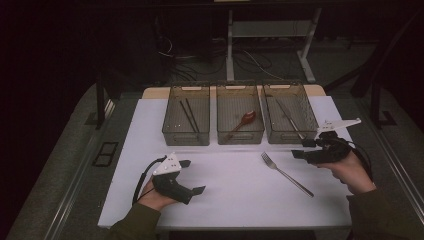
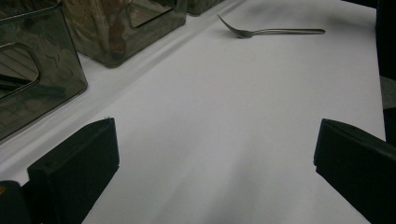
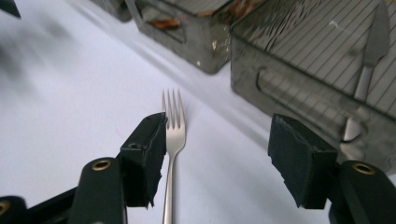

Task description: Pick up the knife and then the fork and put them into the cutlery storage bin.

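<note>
So the sorting looks mostly done, judging from how things lie. Three bins stand in a row at the far edge of the mat [image 1: 150, 150]. The left bin [image 1: 186, 131] holds chopsticks [image 1: 189, 115], the middle bin [image 1: 240, 132] a spoon [image 1: 243, 121], and the right bin [image 1: 290, 131] a piece of metal cutlery [image 1: 290, 119] that looks like a knife, though it is too dim to be sure. One fork [image 1: 286, 173] is left out on the mat, lying at about 6 o'clock from the right bin, tines toward 11 o'clock and handle toward 5 o'clock. What remains, I judge, is to lift that fork and drop it into a bin, probably the right one with the other metal piece.

The right gripper [image 1: 302, 148] hovers just at 3 o'clock of the fork, near the front of the right bin. In the right gripper view its jaws stand wide apart and hold nothing; the fork [image 3: 173, 140] lies between and below them, close by the left jaw, and I cannot tell whether that jaw touches it.

The left gripper [image 1: 192, 176] sits at 9 o'clock of the fork, well apart from it, near the mat's front. Its jaws are also spread wide and empty, over bare mat, with the fork [image 2: 271, 31] far off ahead.
</note>
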{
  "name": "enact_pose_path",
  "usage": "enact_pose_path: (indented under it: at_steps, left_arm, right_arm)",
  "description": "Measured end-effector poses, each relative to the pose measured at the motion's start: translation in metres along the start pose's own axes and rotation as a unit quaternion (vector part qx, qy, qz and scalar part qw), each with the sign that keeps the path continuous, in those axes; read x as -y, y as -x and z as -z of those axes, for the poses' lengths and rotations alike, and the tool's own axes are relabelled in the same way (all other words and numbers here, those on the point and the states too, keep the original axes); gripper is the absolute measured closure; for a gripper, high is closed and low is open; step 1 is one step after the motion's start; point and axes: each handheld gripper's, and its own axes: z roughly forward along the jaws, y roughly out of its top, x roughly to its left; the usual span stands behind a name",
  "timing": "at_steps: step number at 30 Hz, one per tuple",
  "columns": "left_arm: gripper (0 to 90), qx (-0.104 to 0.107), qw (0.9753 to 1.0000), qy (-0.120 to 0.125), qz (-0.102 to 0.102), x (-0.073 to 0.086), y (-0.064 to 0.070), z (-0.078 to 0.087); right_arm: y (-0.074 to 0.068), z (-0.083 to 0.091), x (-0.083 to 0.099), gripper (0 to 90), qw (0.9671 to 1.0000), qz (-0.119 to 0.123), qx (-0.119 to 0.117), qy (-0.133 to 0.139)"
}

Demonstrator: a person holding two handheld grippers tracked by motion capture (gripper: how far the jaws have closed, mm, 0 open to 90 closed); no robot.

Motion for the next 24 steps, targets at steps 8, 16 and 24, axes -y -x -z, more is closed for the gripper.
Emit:
enact_pose_path:
  at_steps: [8,16,24]
  left_arm:
    - [0.0,0.000,1.0000,0.000,0.000,0.000,0.000,0.000]
    - [0.0,0.000,1.0000,-0.002,-0.003,0.000,0.000,0.000]
    - [0.0,0.001,1.0000,-0.003,-0.005,0.000,0.001,0.000]
  right_arm:
    - [-0.008,-0.008,0.006,39.7,0.9989,0.012,0.001,-0.045]
    - [-0.013,-0.018,0.005,45.8,0.9962,0.013,-0.003,-0.087]
    - [-0.021,-0.031,0.003,54.3,0.9896,0.017,-0.020,-0.141]
